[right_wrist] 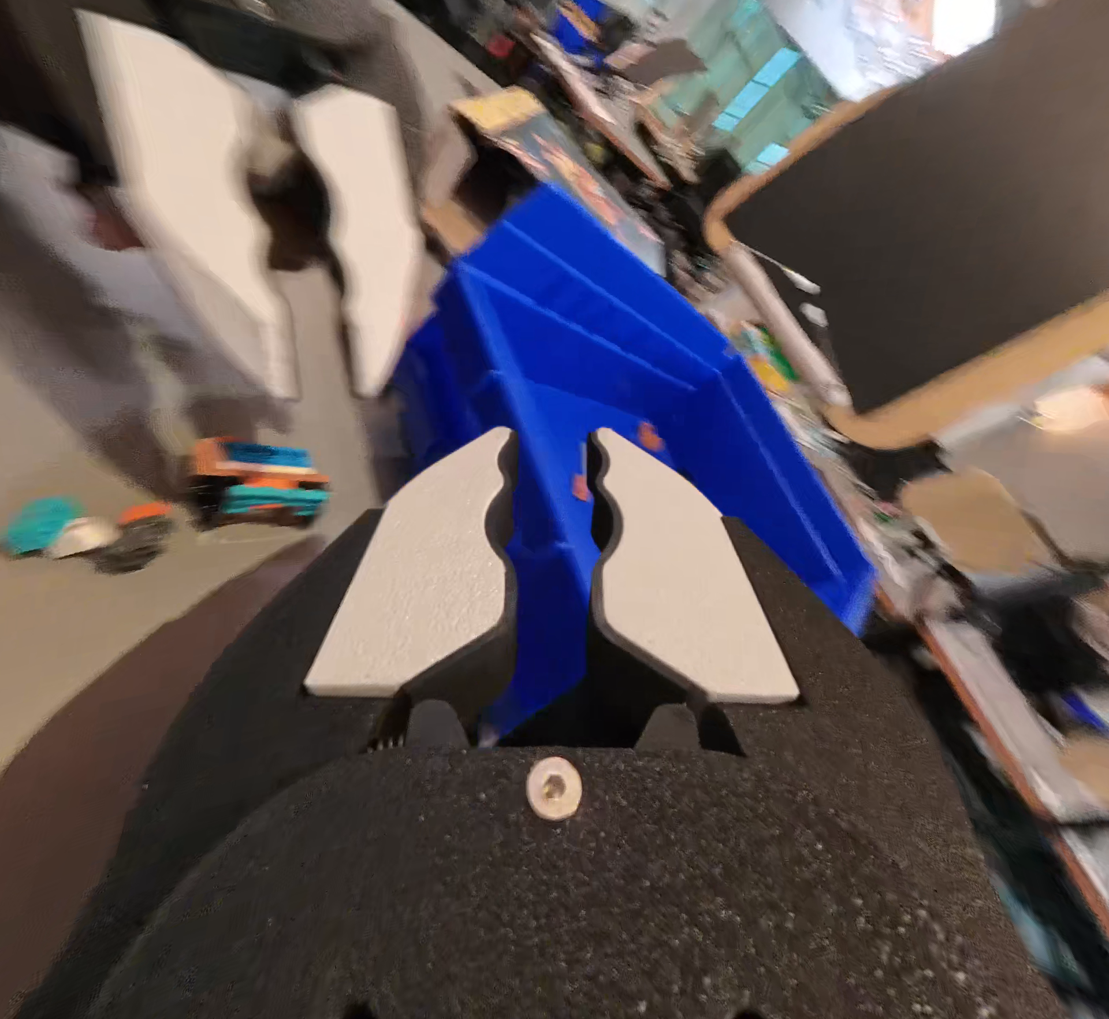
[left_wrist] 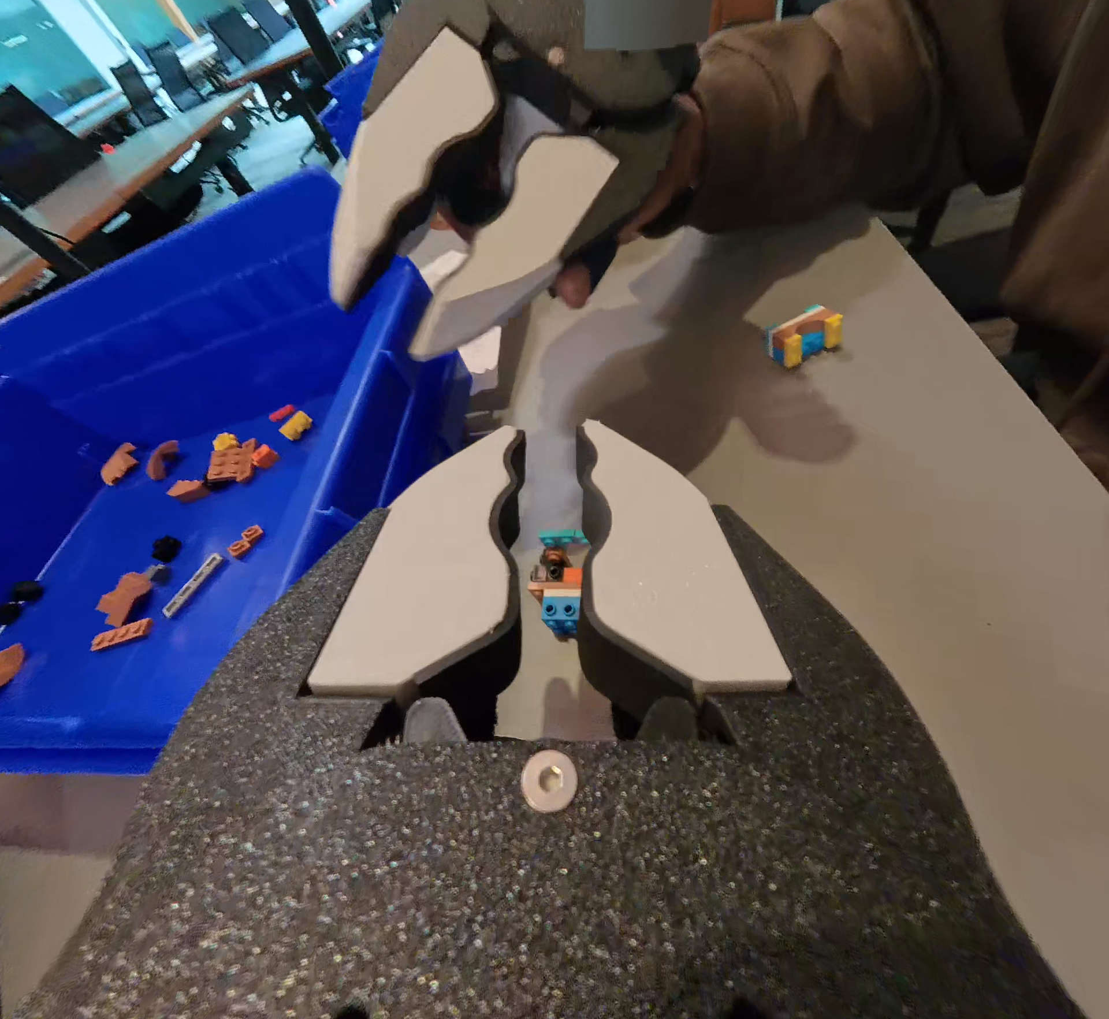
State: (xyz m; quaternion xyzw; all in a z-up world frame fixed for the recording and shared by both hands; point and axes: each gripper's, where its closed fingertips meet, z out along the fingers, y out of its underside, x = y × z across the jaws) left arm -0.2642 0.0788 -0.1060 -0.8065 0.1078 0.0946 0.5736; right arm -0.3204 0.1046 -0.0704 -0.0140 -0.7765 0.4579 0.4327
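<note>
My left gripper (left_wrist: 549, 435) is open and hangs over the grey table (left_wrist: 900, 540). Through the gap between its fingers I see a small brick build (left_wrist: 555, 585) in teal, orange, white and blue. It lies below and the pads do not press on it. In the blurred right wrist view the left gripper (right_wrist: 324, 384) hangs above that build (right_wrist: 258, 480). My right gripper (right_wrist: 552, 438) is open with nothing between its fingers and points at a blue bin (right_wrist: 600, 300). It also shows in the left wrist view (left_wrist: 390, 312), raised over the rim of the bin (left_wrist: 180, 300).
Several loose brown, orange, yellow and black bricks (left_wrist: 231, 462) lie in the bin. Another small build (left_wrist: 803, 335) in blue, brown and yellow sits on the table to the right. A teal, white and orange piece (right_wrist: 78, 534) lies at the left. A person's brown sleeve (left_wrist: 840, 120) reaches in from the upper right.
</note>
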